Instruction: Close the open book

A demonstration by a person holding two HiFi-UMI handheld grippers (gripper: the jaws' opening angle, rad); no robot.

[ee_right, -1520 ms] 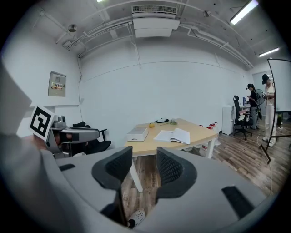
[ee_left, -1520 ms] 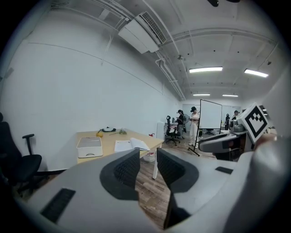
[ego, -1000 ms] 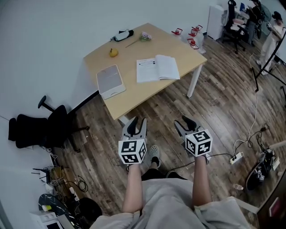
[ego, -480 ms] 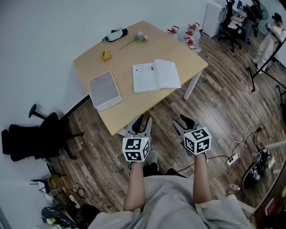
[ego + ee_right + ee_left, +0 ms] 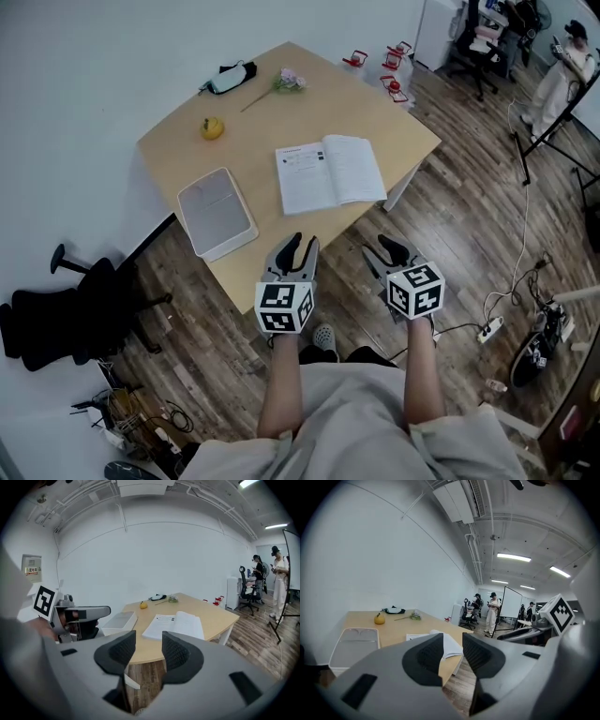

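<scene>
The open book (image 5: 328,173) lies flat with white pages up on the light wooden table (image 5: 375,117), near its front right side. It also shows in the left gripper view (image 5: 415,636) and the right gripper view (image 5: 176,624). My left gripper (image 5: 293,251) hangs at the table's near edge, open and empty. My right gripper (image 5: 392,253) is beside it over the wooden floor, short of the table, also open with nothing between its jaws. Both point at the book from a distance.
A white tray (image 5: 217,213) lies left of the book. A yellow fruit (image 5: 212,127), a flower stem (image 5: 281,82) and a dark pouch (image 5: 228,77) sit farther back. A black office chair (image 5: 66,309) stands at the left. Cables and a power strip (image 5: 492,328) lie on the floor at the right; people stand far right.
Both grippers have moved forward together toward the table. The table and book now sit nearer, and the left gripper has reached the table's near edge. Jaws unchanged.
</scene>
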